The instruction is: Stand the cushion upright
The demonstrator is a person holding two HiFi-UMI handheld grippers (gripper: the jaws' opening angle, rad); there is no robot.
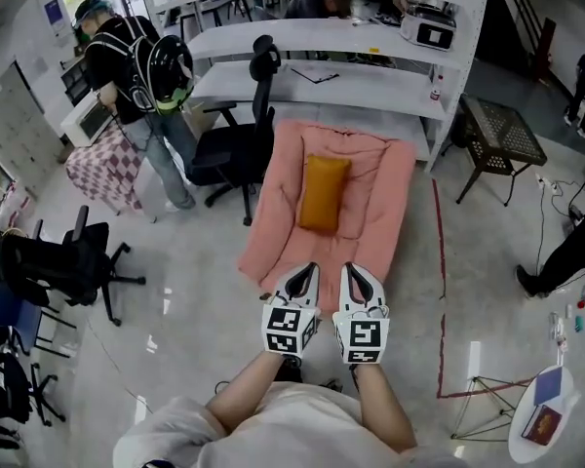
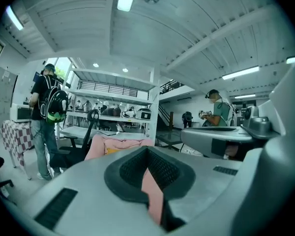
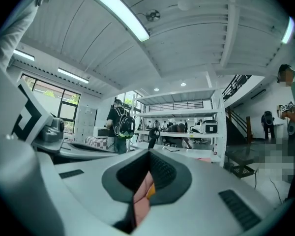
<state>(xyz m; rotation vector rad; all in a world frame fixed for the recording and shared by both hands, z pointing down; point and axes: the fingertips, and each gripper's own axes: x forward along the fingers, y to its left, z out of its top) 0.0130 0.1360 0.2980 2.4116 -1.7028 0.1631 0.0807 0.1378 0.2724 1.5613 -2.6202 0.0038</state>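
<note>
An orange cushion [image 1: 324,193] lies flat on a pink mattress [image 1: 375,227] on the floor, ahead of me. My left gripper [image 1: 302,272] and right gripper [image 1: 357,273] are held side by side over the mattress's near edge, short of the cushion. Both are shut with nothing held. In the left gripper view the shut left gripper [image 2: 147,149] points at the mattress [image 2: 122,143], where a strip of the cushion [image 2: 111,151] shows. Through the tip notch of the right gripper [image 3: 150,154] I see a sliver of cushion [image 3: 151,191].
A black office chair [image 1: 236,144] stands at the mattress's left side. White shelving [image 1: 322,42] runs behind it. A person with a backpack [image 1: 136,66] stands at far left by a checkered table [image 1: 105,169]. A metal side table [image 1: 502,135] is at right; red tape [image 1: 439,291] marks the floor.
</note>
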